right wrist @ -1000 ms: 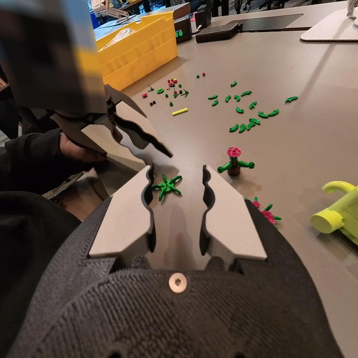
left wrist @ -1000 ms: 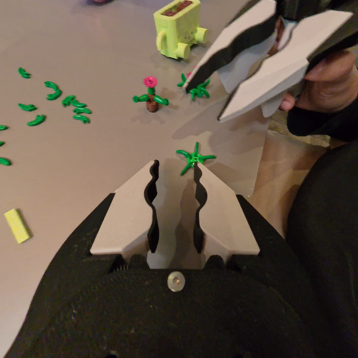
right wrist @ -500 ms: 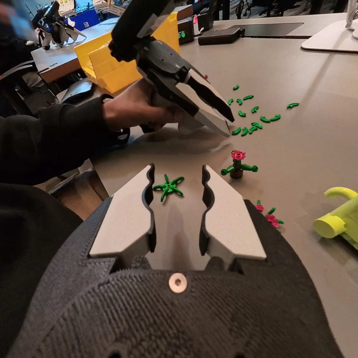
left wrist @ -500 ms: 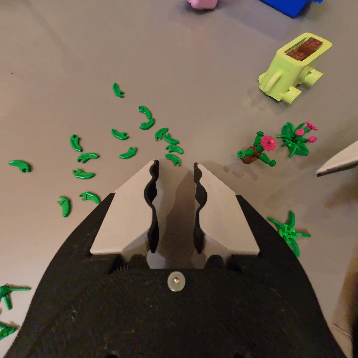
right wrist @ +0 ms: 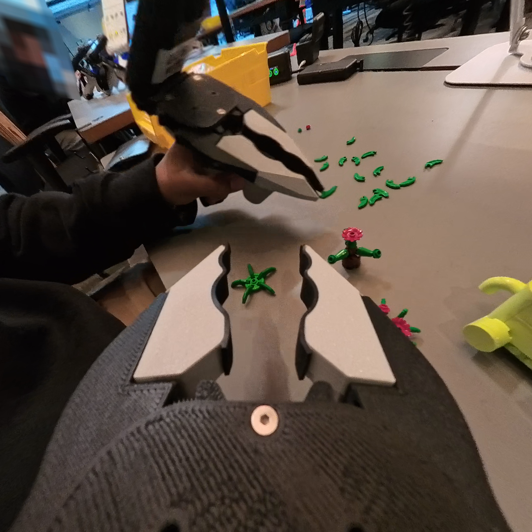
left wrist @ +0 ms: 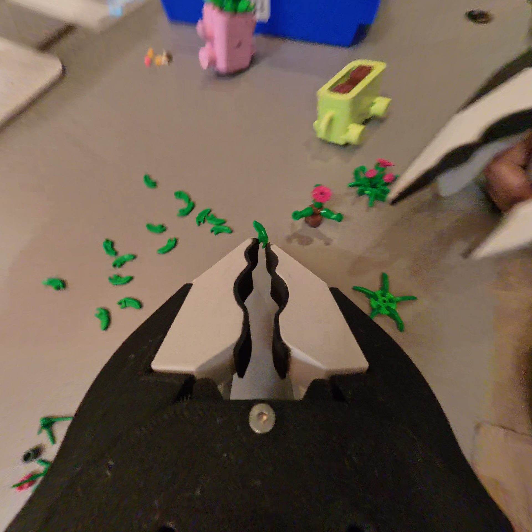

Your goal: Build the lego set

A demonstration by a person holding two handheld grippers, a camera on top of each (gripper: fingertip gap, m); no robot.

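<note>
step: leaf pickup | left gripper [left wrist: 261,247] fingers pinch green leaf [left wrist: 260,230] | right gripper [right wrist: 264,250] fingers wide over star-shaped plant piece [right wrist: 253,282] | next: seat leaf on piece

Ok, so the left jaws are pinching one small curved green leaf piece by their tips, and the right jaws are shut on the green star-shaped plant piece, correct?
Not quite. The left gripper does pinch a small curved green leaf piece, but the right gripper is open in the right wrist view: the green star-shaped plant piece lies untouched on the grey table between its jaws.
</note>
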